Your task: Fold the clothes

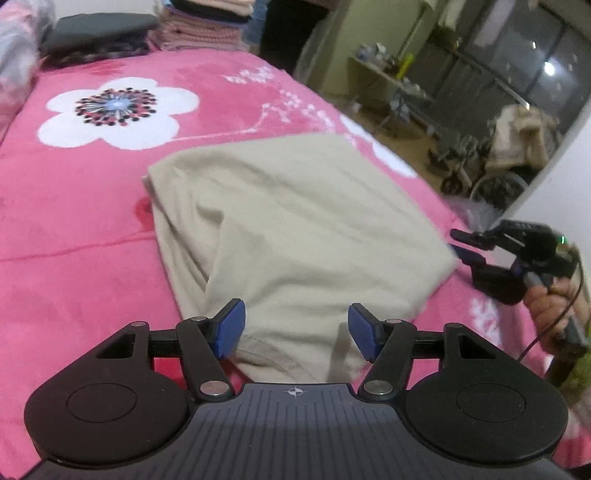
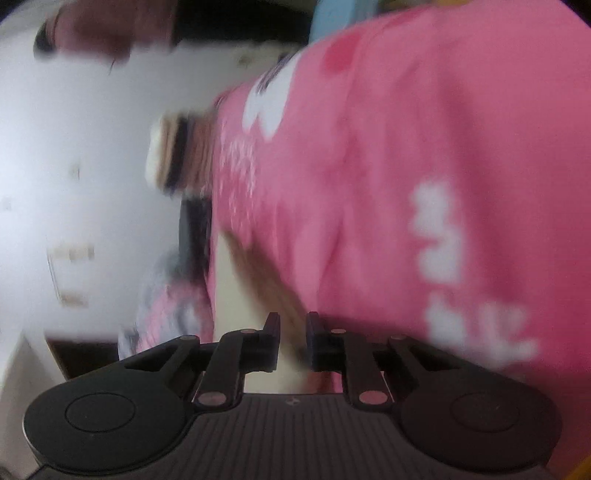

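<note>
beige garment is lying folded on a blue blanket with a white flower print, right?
Not quite. The blanket is pink, not blue. The left wrist view shows the beige garment lying folded on it, with a white flower printed further up.

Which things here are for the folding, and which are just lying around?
For the folding:
- beige garment
- left gripper
- right gripper

Just lying about:
- pink blanket
- stack of folded clothes
- dark cushion
</note>
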The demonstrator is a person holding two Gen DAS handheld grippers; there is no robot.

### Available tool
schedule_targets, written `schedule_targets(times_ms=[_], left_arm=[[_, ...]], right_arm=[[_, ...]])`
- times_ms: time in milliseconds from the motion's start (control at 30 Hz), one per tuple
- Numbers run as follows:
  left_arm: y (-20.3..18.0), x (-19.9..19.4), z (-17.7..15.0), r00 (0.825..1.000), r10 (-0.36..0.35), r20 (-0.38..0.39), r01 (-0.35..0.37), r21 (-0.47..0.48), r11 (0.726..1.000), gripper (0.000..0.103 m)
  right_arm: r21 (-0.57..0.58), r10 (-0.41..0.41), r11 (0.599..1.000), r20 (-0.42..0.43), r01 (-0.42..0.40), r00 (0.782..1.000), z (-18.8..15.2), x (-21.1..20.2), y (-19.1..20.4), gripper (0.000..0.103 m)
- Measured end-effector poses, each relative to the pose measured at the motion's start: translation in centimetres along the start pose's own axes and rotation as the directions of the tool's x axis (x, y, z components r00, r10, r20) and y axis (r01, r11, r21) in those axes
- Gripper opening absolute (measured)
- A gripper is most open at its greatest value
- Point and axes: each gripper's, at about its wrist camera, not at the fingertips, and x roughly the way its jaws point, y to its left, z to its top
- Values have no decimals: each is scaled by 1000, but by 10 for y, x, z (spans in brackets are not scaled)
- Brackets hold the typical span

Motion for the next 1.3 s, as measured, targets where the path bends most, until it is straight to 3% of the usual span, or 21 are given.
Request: schedule_targets(times_ms=[100,167,267,433,567,733,900,1133,1200,1300], left_arm=[[2,-22,-7,998,-54,13,54,-58,997,64],[-1,-20,-15,998,-68,-12,67,-77,995,64],[-6,-16,-26,995,-88,-49,83,-106,991,65],[-9,-2,-49,992,-52,-117,36,-130,991,65],[1,-17,-35,998,-39,-46,33,-130,991,65],[38,-25,34,993,-28,112,48,-183,982,71],[63,15,106,980,-13,200,46,-157,986,78],[91,105,157,980,-193,42,198,-227,953,87],[91,121,160,975,-223,-28,214,-181,960,89],[86,141,163,968,-211,-132,203,-72,977,91]], right_arm=[[10,77,997,-20,-77,997,-14,-10,9,20],[33,81,996,-49,-80,995,-27,-11,9,33],[36,18,999,-117,-14,993,-48,-1,6,40],[20,-91,995,-172,96,981,-67,32,4,42],[25,-126,991,-136,130,983,-73,47,7,45],[33,-139,989,-109,144,984,-90,47,6,47],[82,-126,987,-106,134,986,-99,54,-4,47],[62,-106,992,-108,113,988,-103,68,-4,48],[63,-104,992,-111,111,988,-103,70,-5,48],[66,-102,992,-116,110,988,-102,74,-6,48]])
